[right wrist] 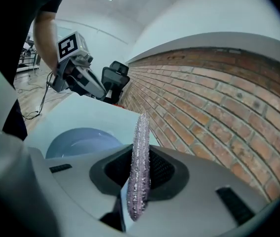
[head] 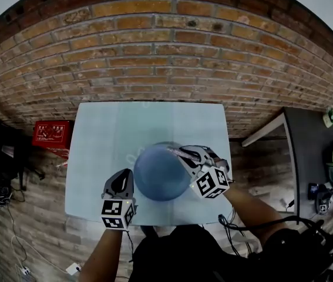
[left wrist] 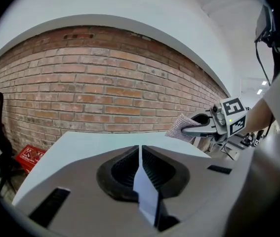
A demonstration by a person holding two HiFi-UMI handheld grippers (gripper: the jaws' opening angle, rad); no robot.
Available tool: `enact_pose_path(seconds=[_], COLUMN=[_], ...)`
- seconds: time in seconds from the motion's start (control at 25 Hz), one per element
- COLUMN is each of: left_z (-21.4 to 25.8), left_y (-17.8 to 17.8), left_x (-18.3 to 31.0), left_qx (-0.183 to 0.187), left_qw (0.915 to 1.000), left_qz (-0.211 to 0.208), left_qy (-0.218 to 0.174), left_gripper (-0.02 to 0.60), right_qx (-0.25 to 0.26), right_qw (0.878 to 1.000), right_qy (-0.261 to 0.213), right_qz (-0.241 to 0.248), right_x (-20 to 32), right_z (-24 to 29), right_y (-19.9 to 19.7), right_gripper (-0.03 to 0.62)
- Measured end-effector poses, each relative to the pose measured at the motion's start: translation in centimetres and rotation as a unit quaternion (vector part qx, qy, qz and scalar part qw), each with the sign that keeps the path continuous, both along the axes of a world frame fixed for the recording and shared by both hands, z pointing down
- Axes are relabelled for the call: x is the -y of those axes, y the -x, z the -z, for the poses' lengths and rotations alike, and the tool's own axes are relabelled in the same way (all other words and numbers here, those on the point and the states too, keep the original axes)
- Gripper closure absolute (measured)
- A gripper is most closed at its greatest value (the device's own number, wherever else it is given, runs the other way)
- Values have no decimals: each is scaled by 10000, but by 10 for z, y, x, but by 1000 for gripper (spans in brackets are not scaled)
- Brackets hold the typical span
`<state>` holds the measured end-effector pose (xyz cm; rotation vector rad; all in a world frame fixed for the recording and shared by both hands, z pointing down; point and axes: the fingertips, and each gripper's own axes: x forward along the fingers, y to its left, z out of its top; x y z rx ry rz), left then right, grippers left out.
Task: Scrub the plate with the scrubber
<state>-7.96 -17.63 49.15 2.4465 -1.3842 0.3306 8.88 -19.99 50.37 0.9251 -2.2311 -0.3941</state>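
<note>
A blue plate (head: 157, 175) is seen lying on a pale table (head: 107, 134), in the lower middle of the head view. In the right gripper view it is found at the lower left, flat on the table top.

The left gripper (head: 127, 175) is held just beside the plate's left edge, at the lower left of the head view. Its jaws are pressed together, and nothing is caught between them, as is shown in the left gripper view. Whether the plate is touched by it cannot be told.

The right gripper (head: 185, 154) is held at the plate's upper right edge. A scrubber (right wrist: 139, 172) is squeezed tight between its jaws. The scrubber is thin, purple-grey and sparkly. It is stood on its edge and sticks out past the jaw tips. In the head view its free end is seen over the plate's rim. Whether the plate is touched by the scrubber cannot be told. In the left gripper view the scrubber is seen at the right, above the table's far edge.

A brick wall (head: 154, 51) is seen behind the table, across the top of the head view. A red box (head: 51, 134) is set on the wooden floor (head: 31, 216) to the left of the table. A black chair (right wrist: 115, 78) is seen in the upper left of the right gripper view.
</note>
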Motion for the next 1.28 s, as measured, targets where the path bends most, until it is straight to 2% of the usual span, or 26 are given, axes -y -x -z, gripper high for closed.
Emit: enact_pose_path(seconds=[0.2,0.28,0.36,0.4,0.56,0.76,0.88,1.0,1.16,1.28], left_z=[-34,-49,-61,-67,-93,-120,-133,-143,-148,-150], left_y=[3,-3,-10,-11,-4,-6,-5,-5,3,3], left_x=[5,2,-4,-6,-7,-5,-6,-7,-5,-4], left_qx=[235,214,179,197,397,609,795,905,827,895], left_qw=[9990,9985,9983,9980,9948,9908,9881,9859,9850,9842], left_qz=[196,75,-152,-150,193,166,183,219,399,317], left_qy=[326,492,539,582,916,1199,1306,1389,1460,1496], left_gripper=[569,558,449,423,423,423,423,429,509,509], right_qx=[-390,-665,-914,-1043,-1556,-2057,-2375,-2491,-2724,-2834], right_qw=[9985,9957,9912,9882,9751,9610,9490,9458,9375,9349], right_qy=[54,-33,-172,-250,-504,-605,-491,-370,-126,125], right_qz=[378,641,941,1098,1498,1744,2015,2049,2164,2132], right_x=[8,8,8,8,11,13,8,7,3,-1], right_z=[-27,-39,-50,-55,-73,-92,-109,-117,-127,-134], right_y=[5,7,11,12,10,9,9,8,9,7], right_gripper=[522,522,522,522,522,522,522,523,523,524])
